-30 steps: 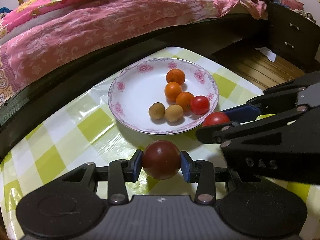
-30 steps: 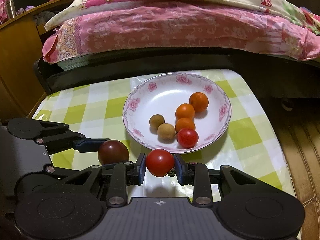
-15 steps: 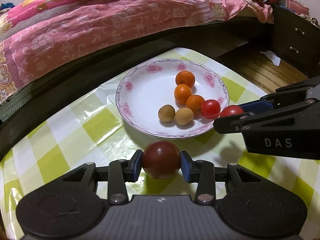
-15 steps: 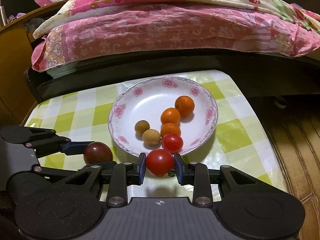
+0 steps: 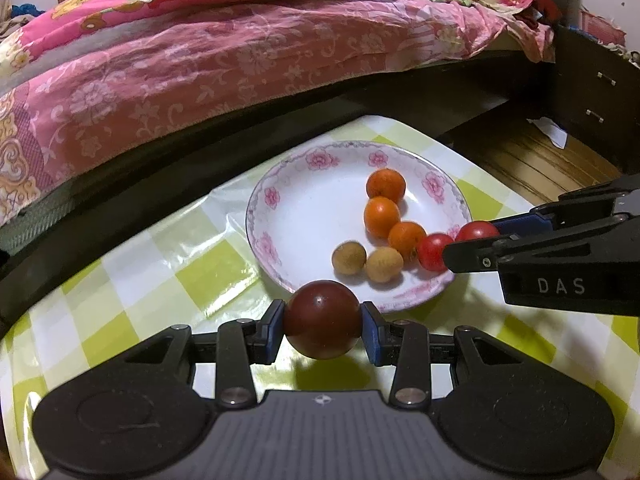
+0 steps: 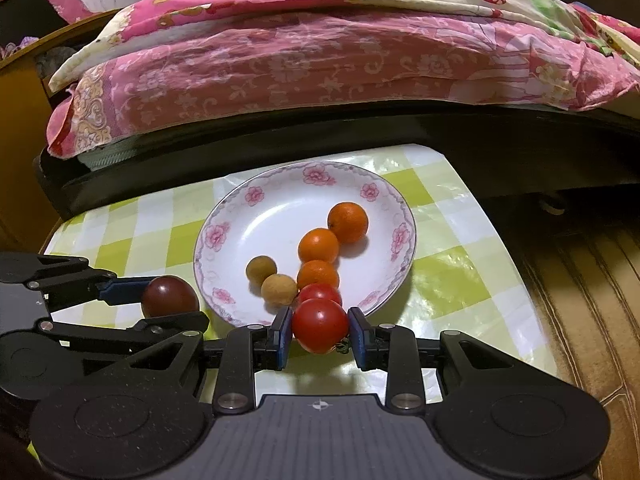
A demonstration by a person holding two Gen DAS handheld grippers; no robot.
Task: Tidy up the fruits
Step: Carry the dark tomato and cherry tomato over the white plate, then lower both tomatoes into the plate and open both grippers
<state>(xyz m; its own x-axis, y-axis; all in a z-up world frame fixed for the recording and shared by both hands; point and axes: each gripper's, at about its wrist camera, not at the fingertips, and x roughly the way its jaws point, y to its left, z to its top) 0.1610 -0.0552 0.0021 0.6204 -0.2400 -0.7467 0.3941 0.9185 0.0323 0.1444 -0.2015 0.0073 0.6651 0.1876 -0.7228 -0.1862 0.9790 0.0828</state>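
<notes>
My left gripper (image 5: pixel 323 330) is shut on a dark red tomato (image 5: pixel 322 319), held just at the near rim of the flowered plate (image 5: pixel 276 196). In the right wrist view the same gripper (image 6: pixel 160 308) and dark tomato (image 6: pixel 170 296) show left of the plate (image 6: pixel 224 220). My right gripper (image 6: pixel 319 334) is shut on a bright red tomato (image 6: pixel 319 330) over the plate's near rim; from the left wrist view that tomato (image 5: pixel 476 230) sits at the plate's right edge. On the plate lie three oranges (image 6: pixel 319 245), two brown longans (image 6: pixel 279 290) and another red tomato (image 6: pixel 320 292).
The plate stands on a small table with a green and white checked cloth (image 6: pixel 444 272). A bed with a pink quilt (image 6: pixel 320 60) runs along the far side. Wooden floor (image 5: pixel 532 160) and a dark drawer unit (image 5: pixel 592 92) lie to the right.
The right gripper has carried its red tomato toward the plate, now at the rim beside the tomato lying there. The plate sits closer to the left gripper. Both grips are unchanged.
</notes>
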